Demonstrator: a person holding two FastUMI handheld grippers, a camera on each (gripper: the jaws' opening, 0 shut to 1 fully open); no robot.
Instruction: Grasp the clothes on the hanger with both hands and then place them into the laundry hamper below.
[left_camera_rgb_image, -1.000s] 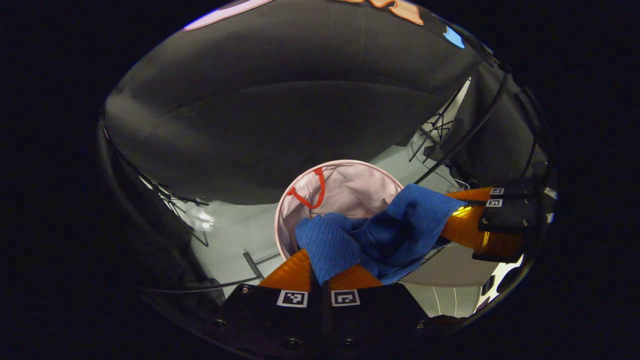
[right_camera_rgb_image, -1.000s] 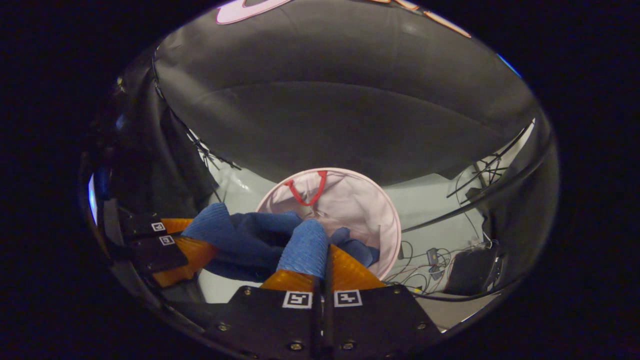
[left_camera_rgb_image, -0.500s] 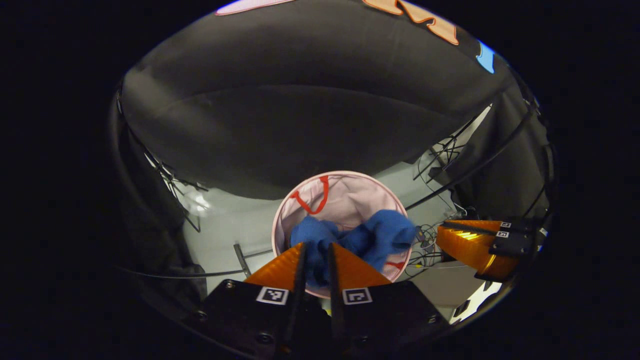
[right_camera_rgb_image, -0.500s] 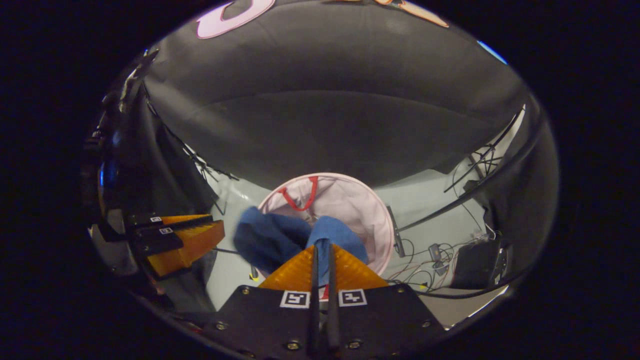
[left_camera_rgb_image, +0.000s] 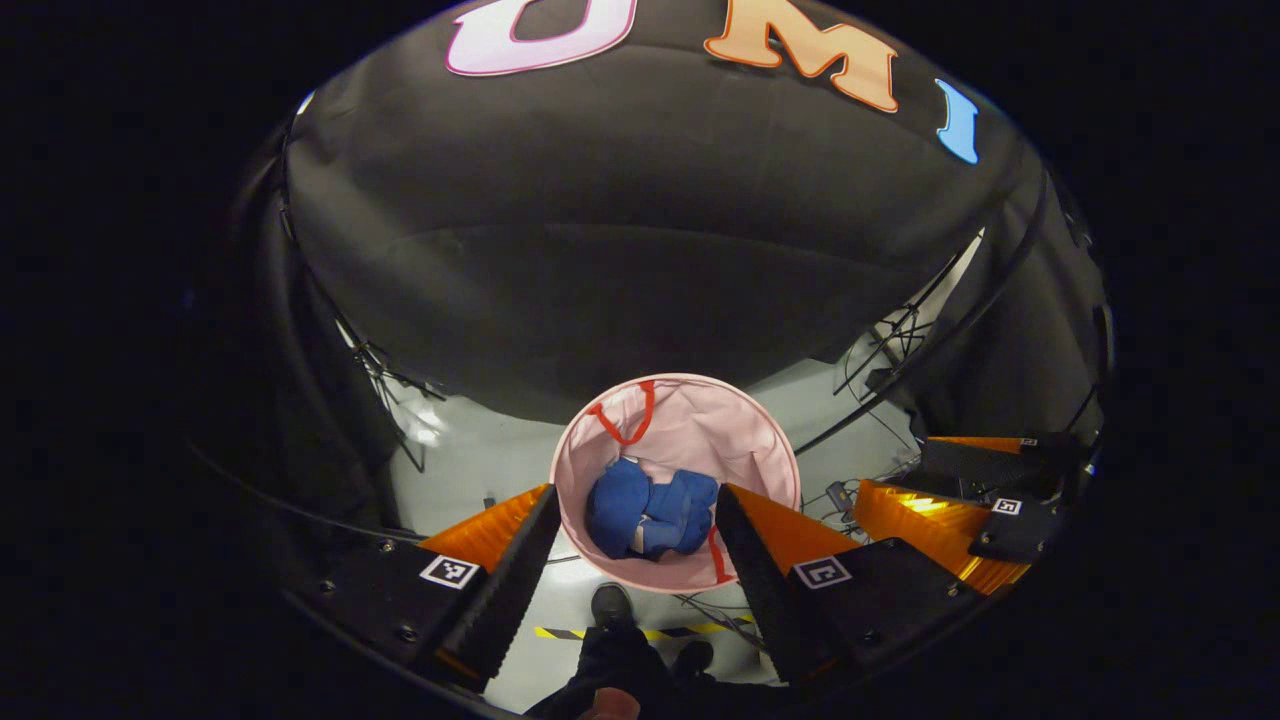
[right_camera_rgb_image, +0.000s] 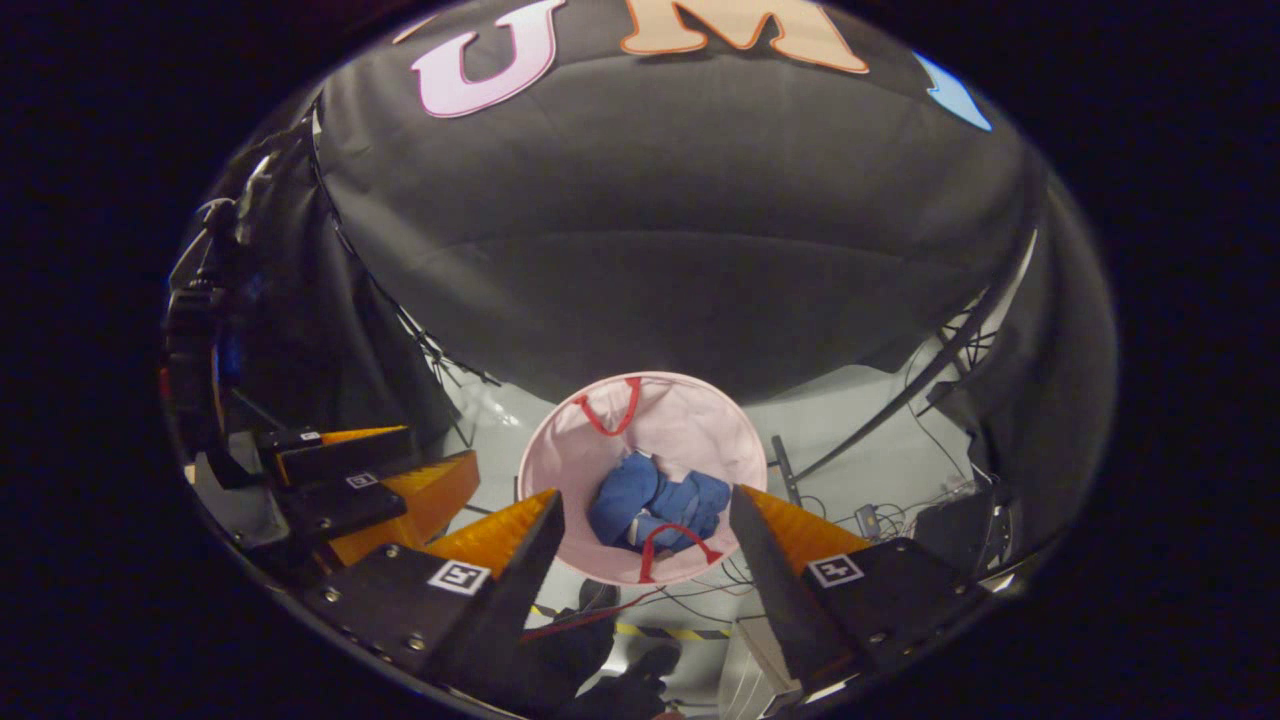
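A blue garment (left_camera_rgb_image: 648, 514) lies crumpled at the bottom of the round pink hamper (left_camera_rgb_image: 745, 445) with red handles. In the right gripper view the same garment (right_camera_rgb_image: 655, 508) rests inside the hamper (right_camera_rgb_image: 700, 420). My left gripper (left_camera_rgb_image: 637, 497) hovers above the hamper, open, with nothing between its fingers. My right gripper (right_camera_rgb_image: 646, 505) is also open and empty above it. The right gripper (left_camera_rgb_image: 940, 480) appears at the right of the left gripper view, and the left gripper (right_camera_rgb_image: 375, 475) at the left of the right gripper view.
The hamper stands on a pale floor (left_camera_rgb_image: 470, 470) before the black cloth wall. Cables and small devices (right_camera_rgb_image: 880, 515) lie on the floor to the right. A person's dark shoes (left_camera_rgb_image: 610, 605) and a yellow-black tape strip (left_camera_rgb_image: 650, 633) lie just below the hamper.
Both grippers have opened and let go of the blue garment, which dropped into the hamper. Both grippers have risen, so the hamper looks farther off.
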